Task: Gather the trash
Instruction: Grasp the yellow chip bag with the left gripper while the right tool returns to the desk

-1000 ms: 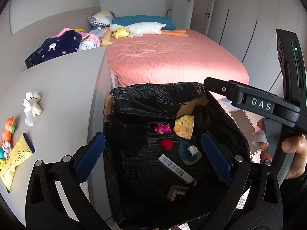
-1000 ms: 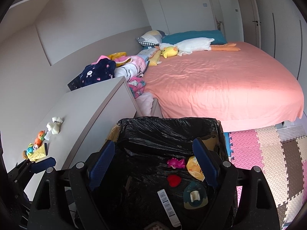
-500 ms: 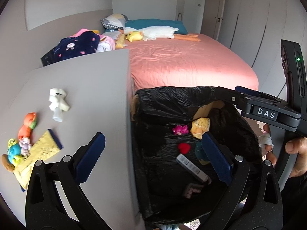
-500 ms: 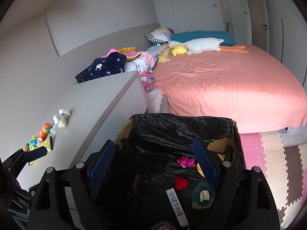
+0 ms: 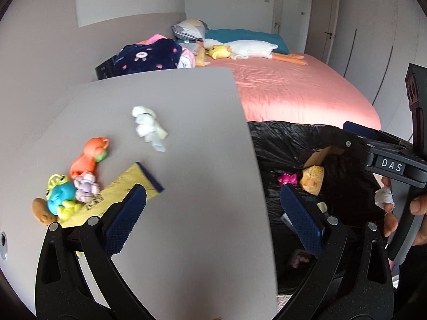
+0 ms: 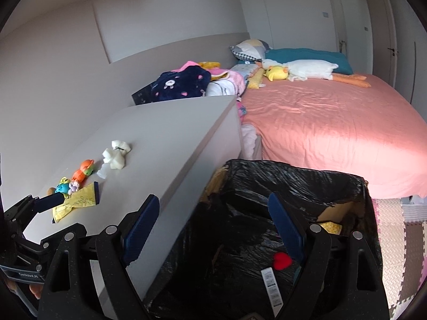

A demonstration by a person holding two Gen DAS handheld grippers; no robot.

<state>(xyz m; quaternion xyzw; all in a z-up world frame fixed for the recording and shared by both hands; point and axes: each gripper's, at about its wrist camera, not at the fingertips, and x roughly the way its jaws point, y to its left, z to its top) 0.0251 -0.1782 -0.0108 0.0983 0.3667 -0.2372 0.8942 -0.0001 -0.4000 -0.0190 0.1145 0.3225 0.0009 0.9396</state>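
Hiding bin [image 6: 288,184] floor: right claw [image 6: 214,222] | yellow packet [image 5: 120,192] end: left claw [image 5: 213,213]

Soft daylight thrown from right; brighter patch seen on far bed [image 6: 333,130]. Bin liner [image 6: 280,186] rendered v. dark w/ glare streaks. Strong fisheye bending, black vignette at corners. Slight motion blur noted on table [image 5: 186,160] items.

left gripper [image 5: 212,213]: black speckled linkage arms, silver rivets, blue cross-hatched pads | right gripper [image 6: 213,228]: same black frame, blue ribbed pads, white "DAS" label on side | right hand [image 5: 400,208]: white bandage wrapped round one finger
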